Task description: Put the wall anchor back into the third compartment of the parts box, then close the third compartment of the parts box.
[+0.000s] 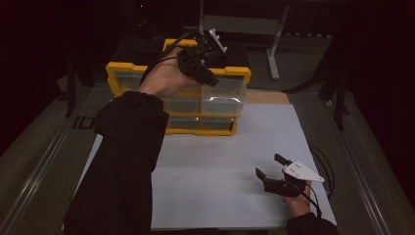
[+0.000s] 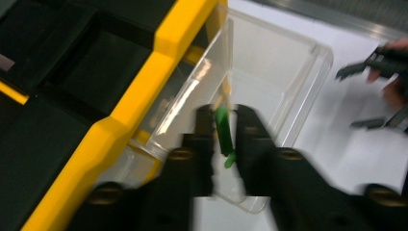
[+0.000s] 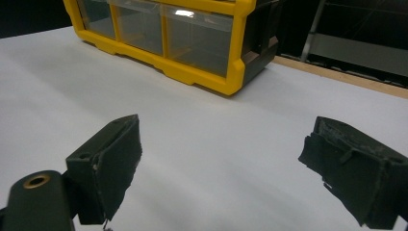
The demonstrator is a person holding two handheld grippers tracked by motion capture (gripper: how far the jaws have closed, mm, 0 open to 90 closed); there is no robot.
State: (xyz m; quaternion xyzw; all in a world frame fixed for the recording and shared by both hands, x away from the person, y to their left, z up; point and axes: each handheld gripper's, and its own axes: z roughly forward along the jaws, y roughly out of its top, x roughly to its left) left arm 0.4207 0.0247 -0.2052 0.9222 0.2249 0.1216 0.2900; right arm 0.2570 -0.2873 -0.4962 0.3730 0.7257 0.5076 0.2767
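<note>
A yellow drawer cabinet (image 1: 126,68) with clear drawers stands at the back of the white table sheet (image 1: 230,166). Its upper right clear drawer (image 1: 226,92) is pulled out. My left gripper (image 1: 210,78) hovers over that drawer. In the left gripper view, the left gripper (image 2: 223,113) is shut on a small green piece (image 2: 222,129), held just above the open drawer (image 2: 284,82). My right gripper (image 1: 269,165) rests low at the sheet's front right. It is open, and the right gripper view shows the right gripper (image 3: 221,139) with bare sheet between its jaws.
The cabinet's (image 3: 202,72) other clear drawers (image 3: 139,29) are pushed in. A metal stand (image 1: 274,44) rises behind the cabinet. Dark rails run along both sides of the table. Cables trail near the right hand (image 1: 320,166).
</note>
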